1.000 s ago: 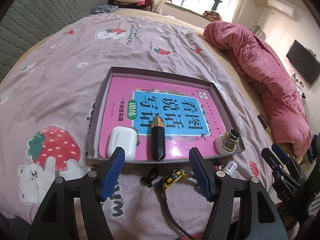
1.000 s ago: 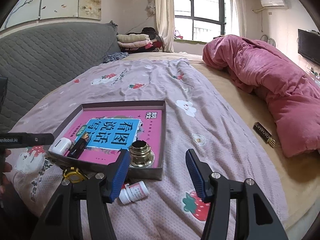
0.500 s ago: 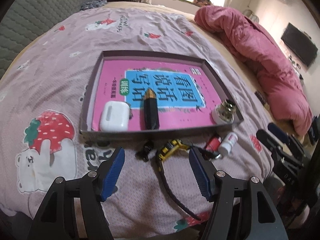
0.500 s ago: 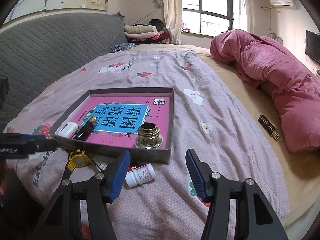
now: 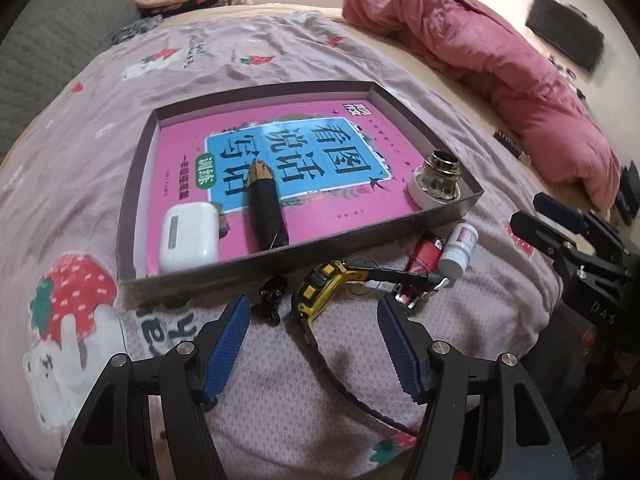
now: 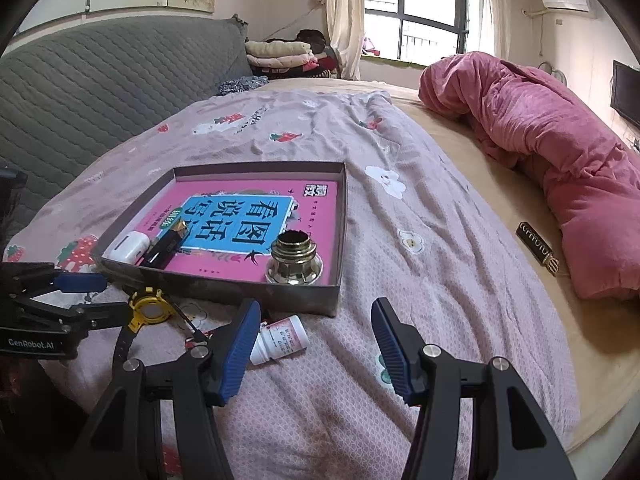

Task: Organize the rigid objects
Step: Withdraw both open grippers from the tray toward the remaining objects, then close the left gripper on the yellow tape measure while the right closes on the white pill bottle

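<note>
A shallow brown box (image 5: 132, 184) (image 6: 338, 240) on the bed holds a pink book (image 5: 312, 152), a white earbud case (image 5: 188, 238), a black lighter (image 5: 266, 206) and a brass lamp base (image 5: 438, 176) (image 6: 294, 260). In front of the box lie a yellow watch (image 5: 324, 284) (image 6: 148, 310), a small black clip (image 5: 272, 298), a black pen (image 5: 400, 278), a red tube (image 5: 426, 250) and a white pill bottle (image 5: 458, 246) (image 6: 280, 340). My left gripper (image 5: 314, 338) is open, just short of the watch. My right gripper (image 6: 316, 344) is open, with the bottle by its left finger.
A pink quilt (image 6: 540, 120) lies bunched along the right of the bed. A small black-and-gold bar (image 6: 538, 248) lies beside it. A grey padded headboard (image 6: 100, 80) stands at the left. Folded clothes (image 6: 280, 54) are piled at the far end by the window.
Both grippers have drawn back from the box and lowered, so the loose items in front of it now show. Both stay open and empty.
</note>
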{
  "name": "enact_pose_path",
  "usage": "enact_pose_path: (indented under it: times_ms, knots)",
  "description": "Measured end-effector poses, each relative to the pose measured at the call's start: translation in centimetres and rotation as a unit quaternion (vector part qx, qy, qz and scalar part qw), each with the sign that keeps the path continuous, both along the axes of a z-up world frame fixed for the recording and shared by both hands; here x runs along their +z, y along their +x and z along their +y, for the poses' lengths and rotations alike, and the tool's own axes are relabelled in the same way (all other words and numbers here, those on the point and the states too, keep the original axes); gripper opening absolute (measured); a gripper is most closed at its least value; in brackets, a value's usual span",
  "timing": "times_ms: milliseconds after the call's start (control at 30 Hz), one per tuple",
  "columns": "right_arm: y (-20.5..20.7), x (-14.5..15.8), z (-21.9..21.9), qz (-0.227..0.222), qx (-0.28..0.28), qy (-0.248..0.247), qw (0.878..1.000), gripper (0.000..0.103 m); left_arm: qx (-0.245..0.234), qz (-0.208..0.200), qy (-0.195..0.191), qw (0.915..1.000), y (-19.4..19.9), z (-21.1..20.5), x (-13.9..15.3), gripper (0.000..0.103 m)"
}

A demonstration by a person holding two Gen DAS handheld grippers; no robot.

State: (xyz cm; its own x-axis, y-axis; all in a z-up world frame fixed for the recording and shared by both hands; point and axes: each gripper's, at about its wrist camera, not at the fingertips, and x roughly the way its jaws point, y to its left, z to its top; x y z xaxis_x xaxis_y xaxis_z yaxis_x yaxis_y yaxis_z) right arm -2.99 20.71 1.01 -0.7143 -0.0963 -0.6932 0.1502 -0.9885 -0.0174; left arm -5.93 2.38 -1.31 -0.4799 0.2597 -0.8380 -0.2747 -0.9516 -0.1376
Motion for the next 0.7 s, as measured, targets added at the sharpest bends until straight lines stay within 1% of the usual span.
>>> enact_pose_path:
  times_ms: [67, 133, 267, 333, 400, 433, 467, 633, 700]
  knots:
    - [0.0, -0.1, 0.1, -0.001, -0.001, 0.000, 1.000, 0.057, -0.012, -0.003, -0.011, 0.9999, -0.4, 0.4, -0.4, 0.063]
    - [-0.1, -0.3, 0.1, -0.004, -0.002, 0.000, 1.000, 0.057, -0.016, -0.008, -0.013, 0.9998, -0.7, 0.6, -0.8, 0.061]
    - [-0.5, -0.9, 0.1, -0.016, -0.002, -0.002, 1.000, 0.057, -0.019, -0.009, -0.012, 0.9997, -1.4, 0.8, -1.2, 0.060]
    - [-0.6, -1.3, 0.0, -0.026, 0.004, -0.003, 1.000, 0.057, -0.023, -0.006, -0.014, 0.9996, -1.6, 1.0, -1.1, 0.054]
    - [-0.7, -1.6, -0.1, -0.034, 0.015, -0.010, 0.999, 0.057, -0.027, -0.006, -0.012, 0.9995, -1.9, 1.1, -1.1, 0.052]
    - [-0.8, -1.9, -0.3, -0.039, 0.027, -0.011, 0.999, 0.057, -0.030, -0.010, -0.009, 0.9994, -2.1, 1.2, -1.2, 0.048]
    - [-0.8, -2.1, -0.4, -0.041, 0.034, -0.009, 0.999, 0.057, -0.034, -0.015, -0.009, 0.9993, -2.2, 1.3, -1.4, 0.048]
    - [-1.1, -3.3, -1.2, -0.060, 0.066, 0.008, 0.996, 0.057, -0.054, -0.011, -0.030, 0.9980, -2.1, 2.3, -1.8, 0.046]
    - [-1.3, -3.8, -1.3, -0.065, 0.073, 0.009, 0.995, 0.057, -0.059, -0.010, -0.030, 0.9978, -2.1, 2.4, -1.8, 0.046]
